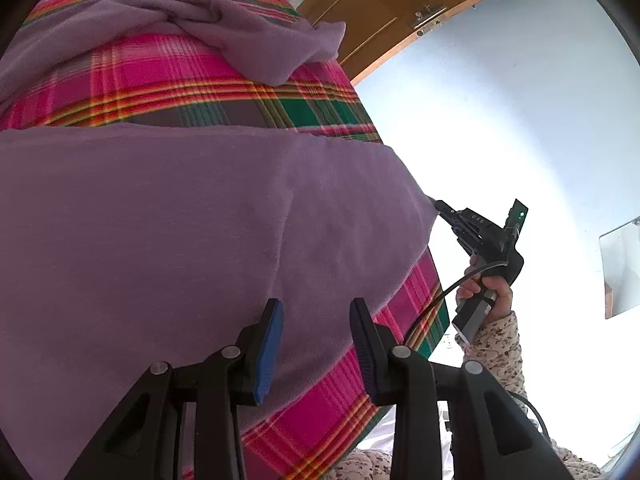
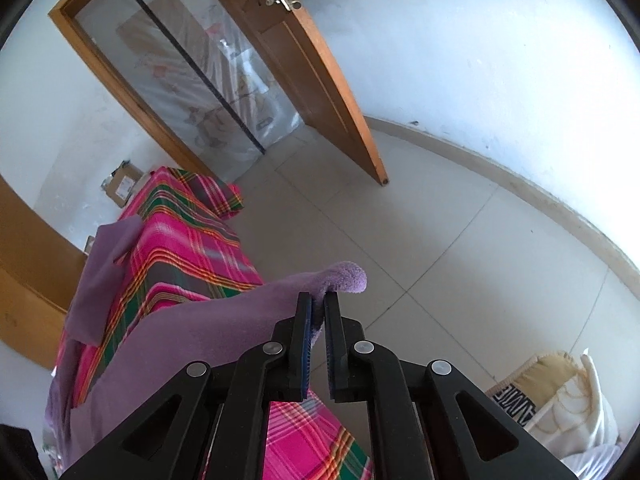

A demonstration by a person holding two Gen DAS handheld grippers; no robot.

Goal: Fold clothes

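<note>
A purple garment (image 1: 168, 216) lies spread over a pink plaid cloth (image 1: 168, 80) that covers a bed or table. My left gripper (image 1: 316, 306) is open, its fingers just above the garment's near edge, holding nothing. My right gripper (image 2: 318, 300) is shut on a corner of the purple garment (image 2: 344, 278) and lifts it off the plaid surface (image 2: 188, 240). In the left wrist view the right gripper (image 1: 438, 204) pinches that corner at the garment's right side, held by a hand in a floral sleeve (image 1: 500, 340). A folded part of the garment (image 1: 240, 28) lies at the far end.
A wooden door (image 2: 304, 64) stands open over a tiled floor (image 2: 440, 240) to the right of the bed. A cardboard box (image 2: 122, 184) sits by the far wall. A basket with white cloth (image 2: 560, 392) is on the floor at the lower right.
</note>
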